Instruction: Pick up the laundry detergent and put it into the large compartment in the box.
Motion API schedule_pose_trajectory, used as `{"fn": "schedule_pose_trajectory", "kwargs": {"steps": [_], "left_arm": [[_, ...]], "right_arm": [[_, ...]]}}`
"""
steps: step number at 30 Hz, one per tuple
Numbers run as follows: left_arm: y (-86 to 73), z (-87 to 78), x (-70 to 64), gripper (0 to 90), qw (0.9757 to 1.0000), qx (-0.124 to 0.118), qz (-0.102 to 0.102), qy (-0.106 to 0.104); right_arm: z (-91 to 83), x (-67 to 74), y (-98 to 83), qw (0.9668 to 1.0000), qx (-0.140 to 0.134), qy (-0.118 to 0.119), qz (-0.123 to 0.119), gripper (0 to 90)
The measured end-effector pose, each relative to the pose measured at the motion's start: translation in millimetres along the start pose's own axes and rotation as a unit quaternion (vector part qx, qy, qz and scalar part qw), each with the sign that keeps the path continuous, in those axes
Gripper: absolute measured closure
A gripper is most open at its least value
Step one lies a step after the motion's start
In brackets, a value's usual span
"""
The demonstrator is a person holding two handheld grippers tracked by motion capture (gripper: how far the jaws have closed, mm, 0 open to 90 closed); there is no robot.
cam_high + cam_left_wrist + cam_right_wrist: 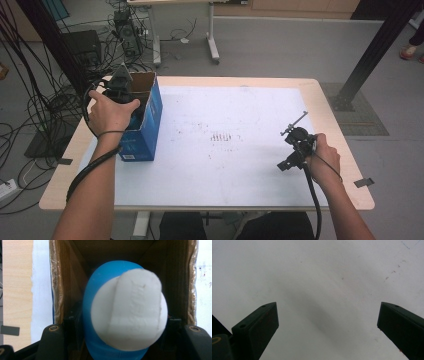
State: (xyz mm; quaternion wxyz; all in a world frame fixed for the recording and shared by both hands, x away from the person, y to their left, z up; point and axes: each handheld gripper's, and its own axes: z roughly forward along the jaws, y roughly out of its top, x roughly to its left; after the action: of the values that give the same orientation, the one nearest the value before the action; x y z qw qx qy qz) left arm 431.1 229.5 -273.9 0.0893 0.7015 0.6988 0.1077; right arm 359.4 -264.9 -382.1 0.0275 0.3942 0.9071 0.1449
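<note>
A rounded blue object with a white face (125,310) sits between the jaws of my left gripper (123,328), which is shut on its sides. It hangs inside the open top of a cardboard box (65,285). In the high view this box (150,117) has blue outer walls and stands at the table's left, and the left gripper (122,89) points down into it. My right gripper (295,148) is held at the table's right side. Its jaws stand wide open over the white sheet, and nothing lies between the right gripper's (328,306) fingers.
A white sheet (230,150) with faint marks covers most of the wooden table (350,165). Cables and a computer case (127,30) lie on the floor beyond the left edge. A black post (375,50) stands at the far right.
</note>
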Motion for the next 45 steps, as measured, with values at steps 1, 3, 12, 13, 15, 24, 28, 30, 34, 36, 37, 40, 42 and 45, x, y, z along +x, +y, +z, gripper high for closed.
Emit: {"fn": "schedule_pose_trajectory", "kwargs": {"steps": [1,3,12,13,15,24,28,30,34,36,37,40,42,45], "left_arm": [[-0.1,0.0,-0.1,37.4,1.0,0.0,0.0,0.0],[-0.2,0.0,0.2,37.4,1.0,0.0,0.0,0.0],[-0.7,-0.1,0.5,37.4,1.0,-0.002,-0.004,0.0],[-0.7,-0.1,0.2,37.4,1.0,-0.002,-0.003,0.0],[-0.5,-0.1,-0.2,37.4,1.0,-0.001,-0.002,0.001],[-0.3,0.1,-0.4,37.3,1.0,-0.002,-0.003,0.001],[-0.2,-0.1,-0.3,37.3,1.0,0.0,-0.003,0.001],[-0.4,0.0,-0.4,37.3,1.0,-0.001,-0.003,0.002],[-0.3,-0.1,-0.6,37.4,1.0,0.0,-0.003,0.002],[-0.2,-0.2,-0.3,37.4,1.0,0.001,-0.003,0.001],[-0.1,-0.2,-0.6,37.4,1.0,0.001,-0.003,0.002],[-0.2,-0.3,-1.0,37.4,1.0,0.002,-0.001,0.003],[-0.3,-0.3,-1.2,37.3,1.0,0.002,-0.001,0.004],[-0.3,-0.2,-1.1,37.3,1.0,0.001,-0.002,0.003]], "right_arm": [[0.0,0.0,0.1,1.0,0.001,-0.001,0.0,3.3],[0.1,-0.1,0.3,1.0,0.001,-0.001,-0.001,3.3],[-0.6,0.1,0.9,1.0,0.0,-0.001,-0.002,3.3],[-0.8,0.2,0.9,1.0,0.0,-0.002,-0.003,3.3],[-1.1,0.2,0.9,1.0,-0.001,-0.002,-0.002,3.3],[-0.4,1.0,1.6,1.0,-0.001,0.0,-0.002,3.3],[-0.9,1.5,2.2,1.0,0.0,-0.001,-0.003,3.3],[-1.1,1.4,2.2,1.0,0.0,-0.002,-0.003,3.2],[-1.1,1.3,1.9,1.0,-0.001,-0.001,-0.004,3.3],[-1.5,1.4,1.7,1.0,-0.001,-0.002,-0.003,3.3],[-1.6,1.3,1.6,1.0,0.0,-0.002,-0.003,3.3],[-1.8,0.4,0.9,1.0,0.0,-0.002,-0.002,3.3],[-2.2,0.3,0.7,1.0,0.0,-0.002,-0.003,3.3],[-2.7,0.4,0.5,1.0,0.0,-0.003,-0.003,3.3]]}}
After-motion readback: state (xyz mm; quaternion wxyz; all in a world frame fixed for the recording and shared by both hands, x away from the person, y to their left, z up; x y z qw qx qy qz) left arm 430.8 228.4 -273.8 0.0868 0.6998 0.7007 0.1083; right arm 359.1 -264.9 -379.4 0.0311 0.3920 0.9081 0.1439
